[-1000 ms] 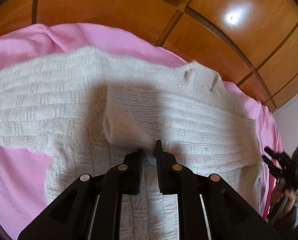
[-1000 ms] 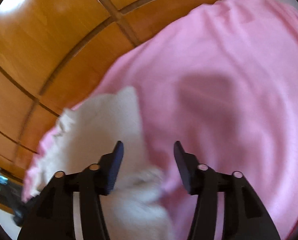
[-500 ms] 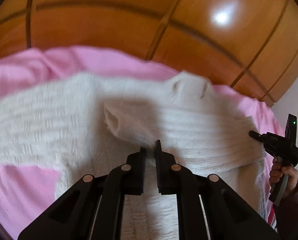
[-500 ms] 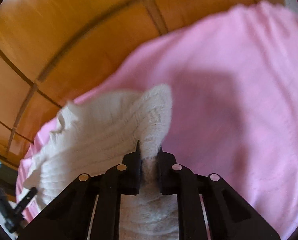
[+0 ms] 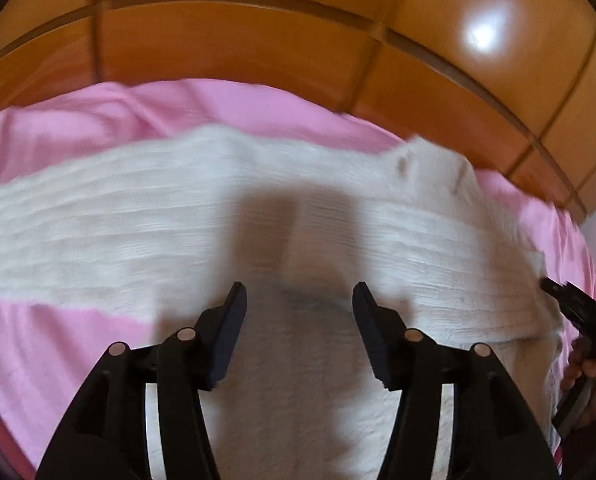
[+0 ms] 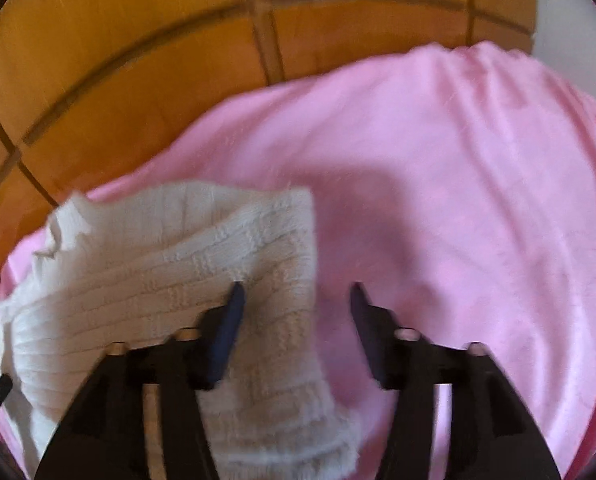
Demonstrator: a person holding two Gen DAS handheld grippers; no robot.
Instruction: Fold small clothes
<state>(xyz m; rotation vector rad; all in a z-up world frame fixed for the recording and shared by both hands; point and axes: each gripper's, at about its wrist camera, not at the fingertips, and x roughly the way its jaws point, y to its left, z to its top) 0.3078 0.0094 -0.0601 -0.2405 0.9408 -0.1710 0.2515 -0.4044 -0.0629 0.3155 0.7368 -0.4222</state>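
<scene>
On the pink blanket [image 5: 58,360], in front of the wooden panelling [image 5: 258,36], a cream knitted sweater [image 5: 138,216] lies spread flat, one sleeve folded across its body. The left gripper [image 5: 298,300] hangs above the sweater's middle, jaws wide apart, gripping nothing. Further right, the right gripper [image 6: 294,296] hovers at the sweater's edge, jaws likewise wide and empty; its left finger [image 6: 226,320] is over the knit, its right finger [image 6: 367,324] over bare blanket.

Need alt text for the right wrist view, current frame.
The right gripper, open and empty, hovers over the folded edge of a white knit sweater lying on a pink blanket. A wooden panelled wall rises behind.
</scene>
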